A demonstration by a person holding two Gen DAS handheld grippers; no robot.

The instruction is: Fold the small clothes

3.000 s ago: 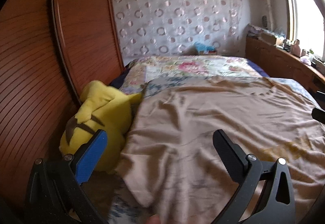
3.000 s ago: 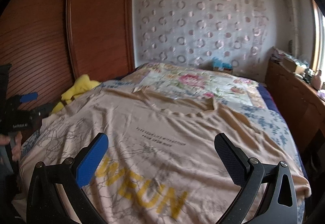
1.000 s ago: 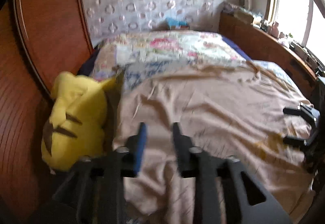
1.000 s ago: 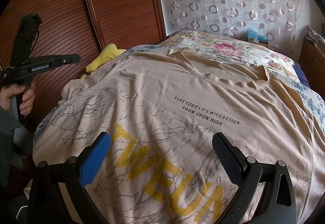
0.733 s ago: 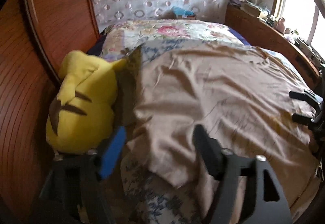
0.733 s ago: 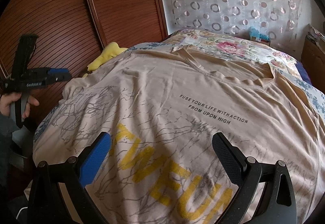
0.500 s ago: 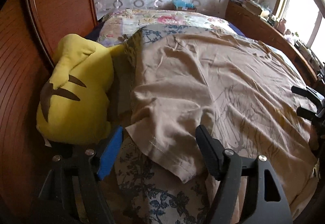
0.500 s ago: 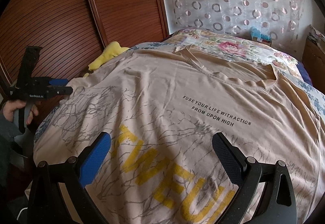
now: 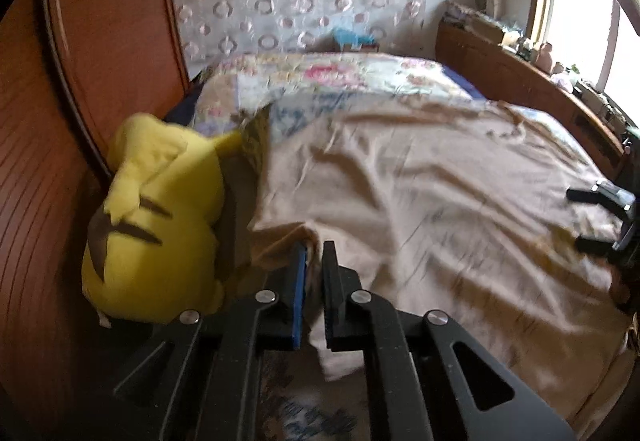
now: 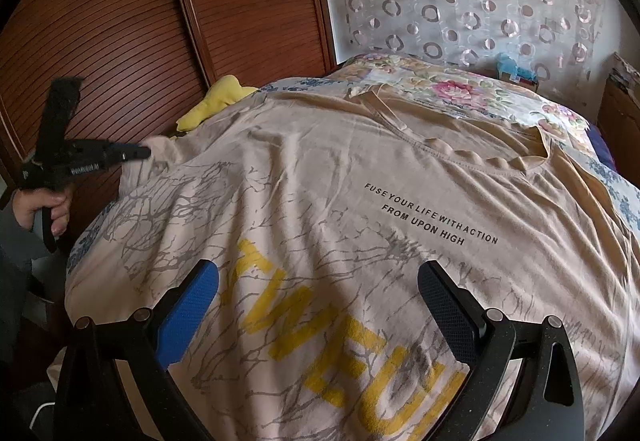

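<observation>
Now that the left gripper [image 9: 314,253] has just closed on the sleeve edge of the beige T-shirt [image 10: 360,201] beside the yellow plush [image 9: 156,217], folding can start; the right gripper [image 10: 318,297] hovers agape above the shirt's print, away from the plush

The left wrist view is motion-blurred: the shirt's [image 9: 420,209] print shows only as grey smears, and the ledge clutter [image 9: 560,69] by the window is too small to name. The left tool [image 9: 314,253] covers the sleeve edge between its pads. The right tool [image 9: 600,217] is cut by the frame edge. In the right wrist view, the yellow lettering [image 10: 340,341] runs under the right tool and off the bottom; the plush [image 10: 216,101] is mostly hidden behind the shirt.
</observation>
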